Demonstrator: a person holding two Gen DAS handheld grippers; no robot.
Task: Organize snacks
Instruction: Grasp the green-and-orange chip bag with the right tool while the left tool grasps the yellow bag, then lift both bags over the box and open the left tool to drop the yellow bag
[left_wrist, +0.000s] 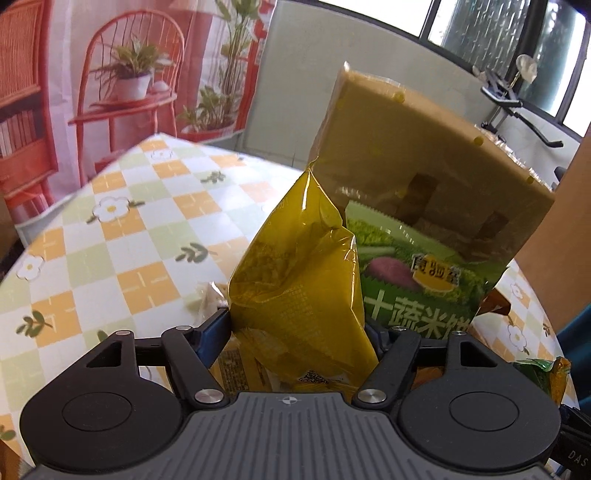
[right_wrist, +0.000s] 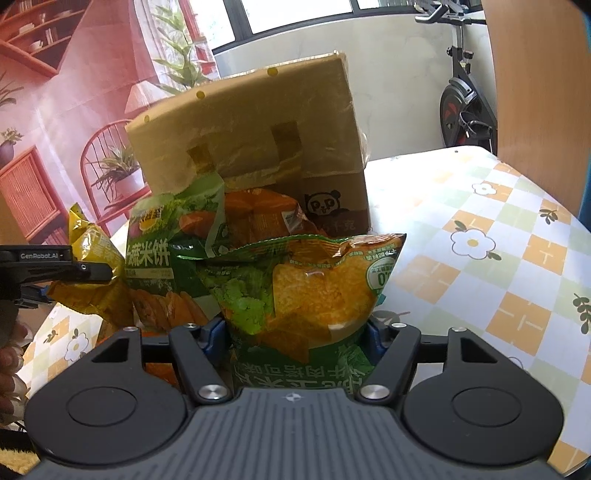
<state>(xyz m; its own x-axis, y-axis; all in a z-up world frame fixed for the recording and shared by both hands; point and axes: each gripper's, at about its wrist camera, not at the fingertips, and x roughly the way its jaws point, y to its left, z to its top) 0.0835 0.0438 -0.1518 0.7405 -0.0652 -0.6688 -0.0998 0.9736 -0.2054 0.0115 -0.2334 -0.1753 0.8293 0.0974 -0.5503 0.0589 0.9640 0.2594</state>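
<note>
A yellow snack bag (left_wrist: 295, 280) stands upright between the fingers of my left gripper (left_wrist: 299, 321), which is shut on it. From the right wrist view, that yellow bag (right_wrist: 92, 266) shows at the left with a black left-gripper finger (right_wrist: 88, 275) pressed on it. My right gripper (right_wrist: 295, 325) is shut on a green and orange chip bag (right_wrist: 303, 288). Behind both stands an open cardboard box (right_wrist: 240, 122), also in the left wrist view (left_wrist: 424, 147). A green rice-cracker bag (right_wrist: 155, 251) and an orange bag (right_wrist: 258, 210) lean at the box's mouth.
The checkered flower tablecloth (right_wrist: 480, 240) covers the table, with bare cloth to the left in the left wrist view (left_wrist: 129, 221). An exercise bike (right_wrist: 461, 99) stands behind the table. Another snack bag (left_wrist: 546, 376) lies at the right edge. A person's hand (right_wrist: 7, 362) shows at the far left.
</note>
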